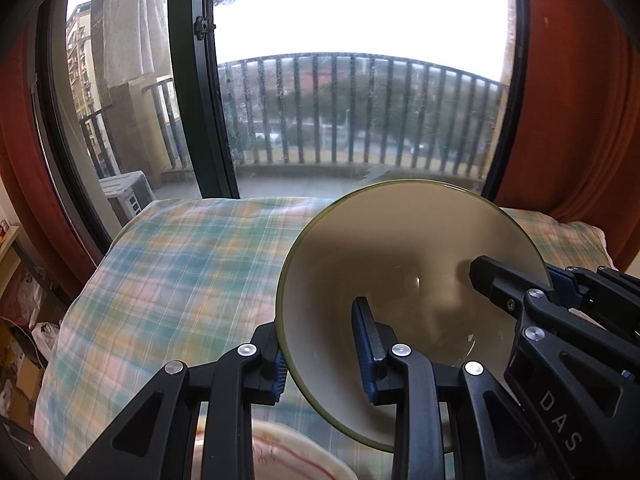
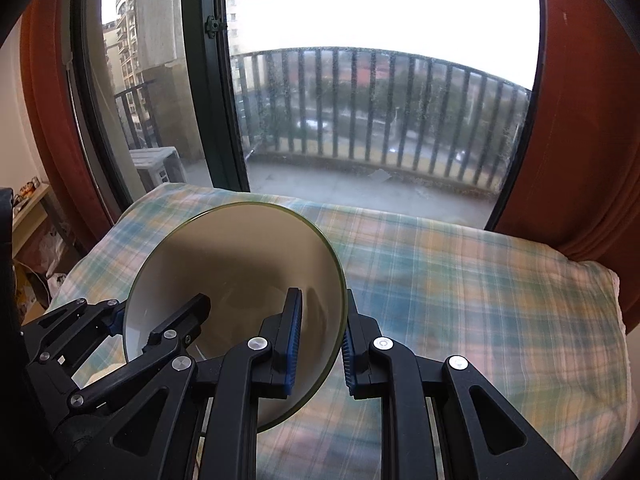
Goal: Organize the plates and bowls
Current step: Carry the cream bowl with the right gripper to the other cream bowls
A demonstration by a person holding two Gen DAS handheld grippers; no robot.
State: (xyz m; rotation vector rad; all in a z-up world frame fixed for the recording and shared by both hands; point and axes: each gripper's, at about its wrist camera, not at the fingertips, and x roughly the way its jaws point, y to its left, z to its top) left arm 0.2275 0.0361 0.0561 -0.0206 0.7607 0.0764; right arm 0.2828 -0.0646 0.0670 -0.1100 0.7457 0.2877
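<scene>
A cream bowl (image 1: 404,248) with a thin green rim is held up over a plaid-covered surface, tilted with its opening toward the cameras. My left gripper (image 1: 320,354) straddles its left rim, one finger inside and one outside. My right gripper (image 1: 516,280) holds the right rim the same way. In the right wrist view the bowl (image 2: 240,264) sits left of centre, my right gripper (image 2: 318,344) is shut on its right rim, and my left gripper (image 2: 160,320) grips its left rim. A pale plate edge (image 1: 276,456) shows below the bowl.
The plaid cloth (image 2: 460,300) covers a cushioned surface ahead. Behind it stands a glass balcony door with a dark frame (image 1: 200,100) and railing. Orange curtains (image 2: 592,140) hang at both sides. A shelf and clutter (image 1: 16,320) lie at the far left.
</scene>
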